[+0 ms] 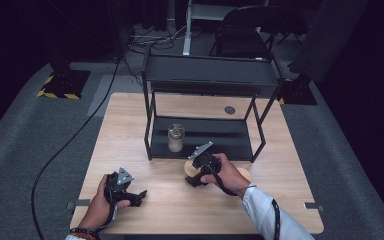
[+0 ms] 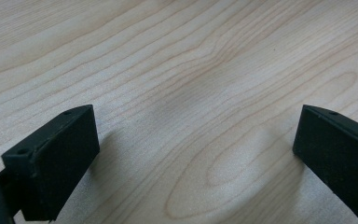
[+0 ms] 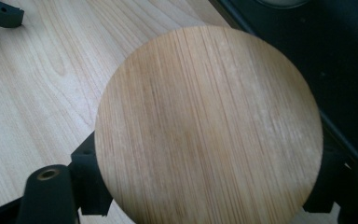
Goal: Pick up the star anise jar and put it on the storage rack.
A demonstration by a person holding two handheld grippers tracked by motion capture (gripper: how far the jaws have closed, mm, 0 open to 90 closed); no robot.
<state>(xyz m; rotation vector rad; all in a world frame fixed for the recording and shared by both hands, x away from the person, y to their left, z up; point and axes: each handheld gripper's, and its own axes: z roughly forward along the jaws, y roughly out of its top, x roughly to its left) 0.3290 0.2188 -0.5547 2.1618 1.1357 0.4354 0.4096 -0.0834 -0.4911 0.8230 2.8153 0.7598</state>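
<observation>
Round pale wooden lid (image 3: 208, 130) sits clamped across its rim in the right hand-held gripper (image 3: 205, 186), just in front of the black metal shelf rack (image 1: 205, 75), likely bound for the glass jar (image 1: 176, 137) on the rack's lower shelf. Left hand-held gripper (image 2: 193, 154) idles wide open, empty, over the bench (image 2: 191, 56).

right gripper (image 1: 198, 170) over wooden disc (image 1: 192, 168), seemingly gripping, glass jar (image 1: 176, 137) on shelf (image 1: 215, 132)
</observation>
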